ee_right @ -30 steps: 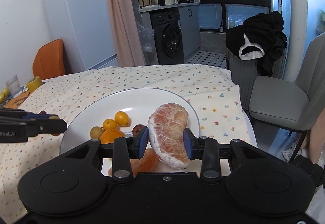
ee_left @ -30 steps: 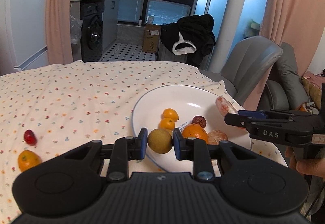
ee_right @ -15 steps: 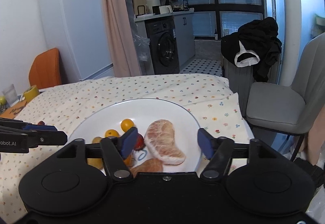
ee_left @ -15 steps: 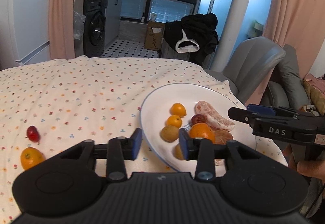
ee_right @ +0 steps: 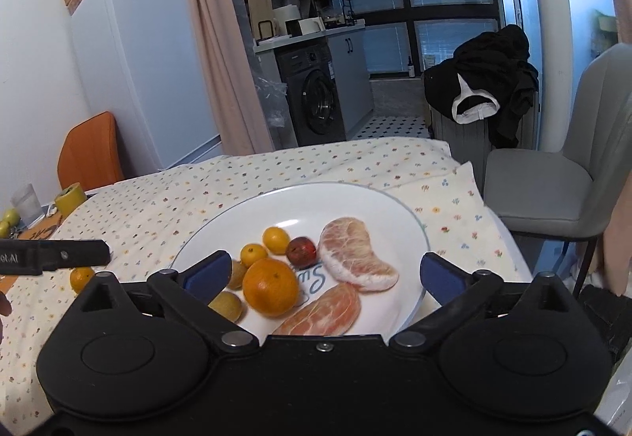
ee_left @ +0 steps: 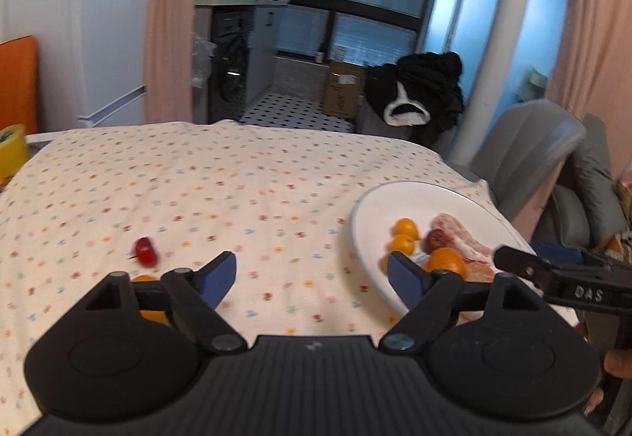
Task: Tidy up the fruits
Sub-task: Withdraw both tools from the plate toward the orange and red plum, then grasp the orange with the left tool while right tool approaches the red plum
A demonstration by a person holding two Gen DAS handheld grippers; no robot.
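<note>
A white plate (ee_right: pixel 379 202) on the flowered cloth holds two peeled pomelo segments (ee_right: pixel 353 256), a big orange (ee_right: pixel 269 286), two small oranges (ee_right: pixel 276 238), a dark red fruit (ee_right: pixel 301 251) and two brown-green kiwis (ee_right: pixel 227 304). My right gripper (ee_right: pixel 322 276) hovers open above the plate's near edge, nothing between its fingers. My left gripper (ee_left: pixel 312 276) stands open over bare cloth, left of the plate (ee_left: pixel 418 195). A small red fruit (ee_left: pixel 145 251) lies on the cloth ahead of its left finger. A small orange (ee_left: pixel 152 313) sits partly hidden under that finger.
A grey chair (ee_right: pixel 561 175) stands past the table's right edge. A yellow cup (ee_right: pixel 70 195) and a glass (ee_right: pixel 25 203) sit at the far left. Black clothing (ee_right: pixel 489 80) hangs on a stand beyond the table. A hand (ee_left: pixel 618 365) holds the right gripper.
Both grippers let go: the left dropped a kiwi on the plate, the right a pomelo segment. Both jaws widened, and the left gripper swung left away from the plate.
</note>
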